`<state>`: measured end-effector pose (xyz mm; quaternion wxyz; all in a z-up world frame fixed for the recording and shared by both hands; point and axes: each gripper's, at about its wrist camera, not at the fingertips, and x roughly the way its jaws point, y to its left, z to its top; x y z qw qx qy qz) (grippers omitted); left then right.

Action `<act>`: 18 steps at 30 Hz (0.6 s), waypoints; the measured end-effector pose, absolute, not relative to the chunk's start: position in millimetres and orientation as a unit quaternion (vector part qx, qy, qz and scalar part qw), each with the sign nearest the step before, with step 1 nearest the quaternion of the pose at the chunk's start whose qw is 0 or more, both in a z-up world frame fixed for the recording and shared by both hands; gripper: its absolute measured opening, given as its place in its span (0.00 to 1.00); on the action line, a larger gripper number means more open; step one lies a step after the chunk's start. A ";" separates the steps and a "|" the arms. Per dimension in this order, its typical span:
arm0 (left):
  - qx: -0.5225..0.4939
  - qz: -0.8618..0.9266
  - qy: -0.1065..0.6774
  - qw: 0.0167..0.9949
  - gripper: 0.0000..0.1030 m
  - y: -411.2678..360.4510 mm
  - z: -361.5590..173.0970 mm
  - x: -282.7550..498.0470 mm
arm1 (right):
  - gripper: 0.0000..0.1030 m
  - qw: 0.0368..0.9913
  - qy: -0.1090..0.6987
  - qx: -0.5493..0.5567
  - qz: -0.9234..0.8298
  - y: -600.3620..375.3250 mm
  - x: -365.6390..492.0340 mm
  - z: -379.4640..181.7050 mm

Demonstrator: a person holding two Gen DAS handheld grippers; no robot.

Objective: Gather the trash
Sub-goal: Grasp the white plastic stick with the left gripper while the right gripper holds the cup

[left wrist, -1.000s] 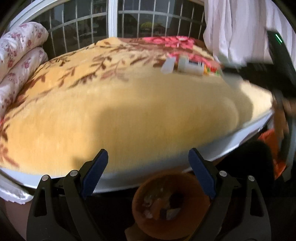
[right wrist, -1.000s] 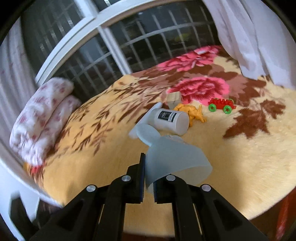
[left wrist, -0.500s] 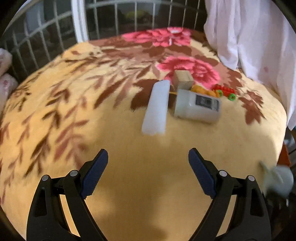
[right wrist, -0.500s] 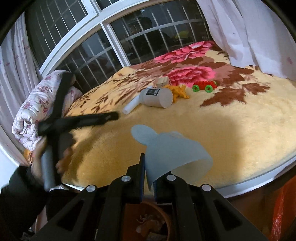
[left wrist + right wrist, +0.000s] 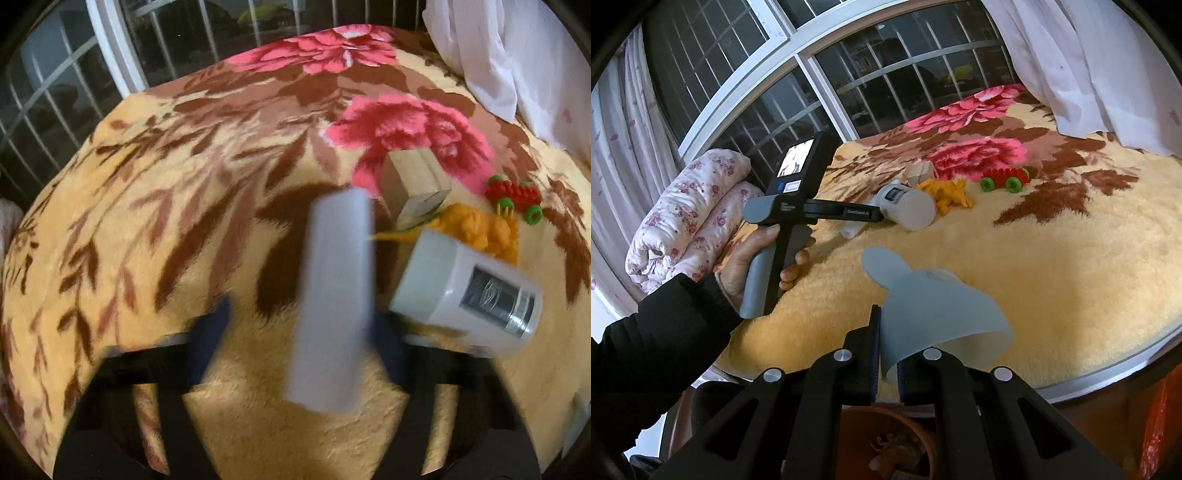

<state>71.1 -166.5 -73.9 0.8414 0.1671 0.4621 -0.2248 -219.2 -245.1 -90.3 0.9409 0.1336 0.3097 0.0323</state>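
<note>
Surface: my fingers point at a bed under a plush yellow blanket (image 5: 1052,258) with brown leaves and pink flowers.
Near my left fingers: long pale translucent plastic tube (image 5: 332,302), lying flat, blurred.
Just right of it: white plastic canister with a dark label (image 5: 465,295), on its side.
Behind those: small tan cardboard box (image 5: 413,181), tilted; orange plastic toy animal (image 5: 476,229) touching the canister.
Further right: red toy vehicle with green wheels (image 5: 515,197).
Far left edge: rolled white quilt with pink flowers (image 5: 690,218).
</note>
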 end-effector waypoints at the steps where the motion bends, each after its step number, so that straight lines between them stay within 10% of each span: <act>1: 0.163 -0.226 0.468 0.839 0.34 -166.5 -76.1 73.4 | 0.07 0.941 0.310 0.135 0.032 -244.9 -219.3 -90.3; 18: 0.108 -0.208 0.426 0.874 0.27 -103.1 -27.3 -19.3 | 0.07 0.940 0.318 0.119 0.038 -231.7 -225.6 -86.6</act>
